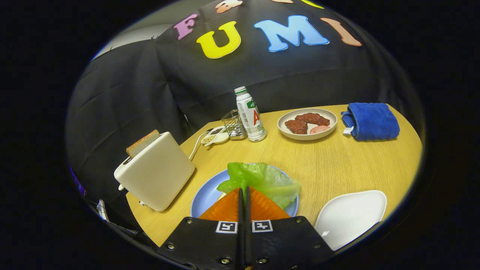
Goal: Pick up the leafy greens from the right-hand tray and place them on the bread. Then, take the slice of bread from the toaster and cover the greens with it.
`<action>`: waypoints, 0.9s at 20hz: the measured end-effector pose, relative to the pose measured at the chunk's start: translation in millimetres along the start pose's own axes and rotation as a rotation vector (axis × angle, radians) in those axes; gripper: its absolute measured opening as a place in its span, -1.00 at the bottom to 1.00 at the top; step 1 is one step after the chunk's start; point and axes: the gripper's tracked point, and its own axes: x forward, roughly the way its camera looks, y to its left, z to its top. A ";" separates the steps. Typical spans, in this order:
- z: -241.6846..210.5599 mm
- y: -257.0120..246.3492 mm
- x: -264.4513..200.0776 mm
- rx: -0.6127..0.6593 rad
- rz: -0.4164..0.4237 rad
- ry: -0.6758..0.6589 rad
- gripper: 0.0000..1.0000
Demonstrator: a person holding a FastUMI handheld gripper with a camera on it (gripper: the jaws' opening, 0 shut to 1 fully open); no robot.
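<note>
Greens (262,180) pinched at the closed gripper's (243,192) tips.

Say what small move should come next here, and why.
Probably open the gripper and back off. Its fingers look closed on the near edge of the lettuce, which already lies over the blue plate; the bread under it barely shows. The white tray is bare, and a slice stands in the toaster, next to fetch.

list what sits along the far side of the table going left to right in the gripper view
seasoning dish → wire holder → bottle → plate of meat → blue towel. The gripper, fingers closed, sits over the leafy greens, nearer than all of these.
</note>
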 end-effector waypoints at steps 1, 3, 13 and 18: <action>-0.8 4.9 2.6 -0.003 0.006 0.002 -1.00; -3.0 14.4 6.3 -0.010 0.018 0.009 -1.00; -13.6 24.3 22.5 -0.058 -0.026 0.024 -1.00; -12.2 26.6 20.5 -0.056 -0.033 0.026 -0.88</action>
